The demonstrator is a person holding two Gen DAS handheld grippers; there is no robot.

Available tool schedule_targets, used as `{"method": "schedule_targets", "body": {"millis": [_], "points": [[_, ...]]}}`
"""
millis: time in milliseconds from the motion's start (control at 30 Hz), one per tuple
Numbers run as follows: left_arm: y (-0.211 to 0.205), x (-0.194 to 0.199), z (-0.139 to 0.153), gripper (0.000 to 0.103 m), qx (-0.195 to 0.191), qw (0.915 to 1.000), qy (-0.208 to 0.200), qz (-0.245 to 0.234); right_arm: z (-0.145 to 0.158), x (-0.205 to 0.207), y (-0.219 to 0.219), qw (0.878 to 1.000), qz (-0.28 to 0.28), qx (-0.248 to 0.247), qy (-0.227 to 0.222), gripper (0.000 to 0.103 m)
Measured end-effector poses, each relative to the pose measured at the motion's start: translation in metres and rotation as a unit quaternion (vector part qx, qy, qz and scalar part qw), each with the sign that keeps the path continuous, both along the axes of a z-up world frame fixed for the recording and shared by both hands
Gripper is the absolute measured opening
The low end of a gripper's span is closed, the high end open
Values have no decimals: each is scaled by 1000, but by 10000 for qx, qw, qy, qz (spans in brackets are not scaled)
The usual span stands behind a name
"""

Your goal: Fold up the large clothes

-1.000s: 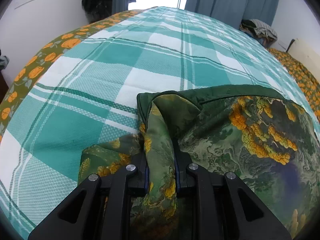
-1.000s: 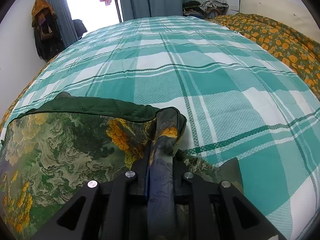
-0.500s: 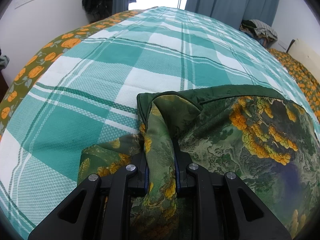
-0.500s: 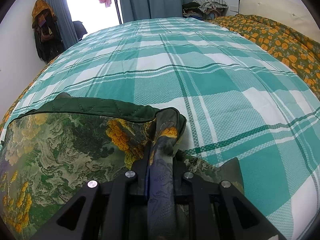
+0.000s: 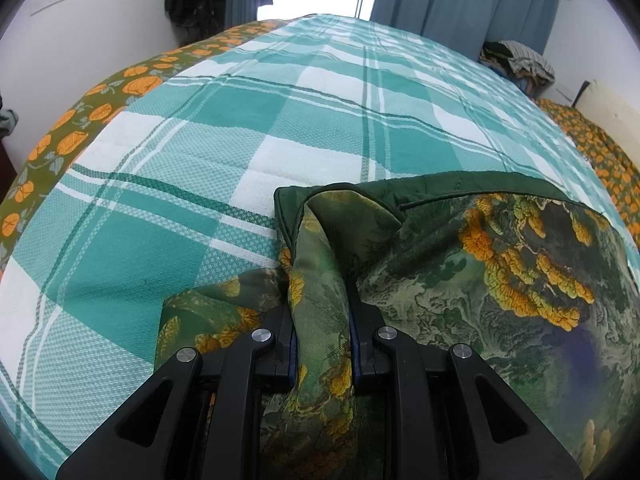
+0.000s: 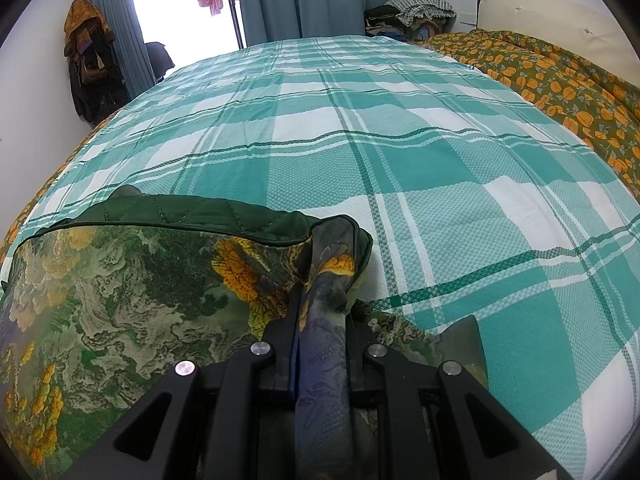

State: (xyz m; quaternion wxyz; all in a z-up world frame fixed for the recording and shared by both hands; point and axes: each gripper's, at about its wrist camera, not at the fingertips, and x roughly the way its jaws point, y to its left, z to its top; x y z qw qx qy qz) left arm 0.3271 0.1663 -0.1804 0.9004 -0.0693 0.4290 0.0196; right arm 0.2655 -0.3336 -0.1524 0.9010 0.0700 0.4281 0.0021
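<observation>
Left tongs clamped on one corner of the green printed garment, right tongs clamped on the opposite corner. Spread between them over the plaid bed, likely to keep the edge taut for a fold.

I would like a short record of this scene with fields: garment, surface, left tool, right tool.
garment: green printed quilted garment, dark green lining at its far edge, lying on the bed
surface: teal and white checked bedspread
left tool: left tool shut on a bunched corner of the garment
right tool: right tool shut on the other bunched corner
</observation>
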Motion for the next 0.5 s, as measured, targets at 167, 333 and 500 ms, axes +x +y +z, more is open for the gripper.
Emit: {"method": "schedule_targets", "body": {"millis": [167, 333, 500], "points": [[0, 0, 4, 26, 11, 10000, 14, 19, 5, -3, -6, 9998, -13, 188, -79, 18], [8, -8, 32, 75, -44, 9996, 139, 252, 15, 3, -20, 9985, 0, 525, 177, 22], [1, -39, 81, 84, -8, 9998, -163, 97, 51, -9, -48, 9946, -135, 1026, 70, 79]]}}
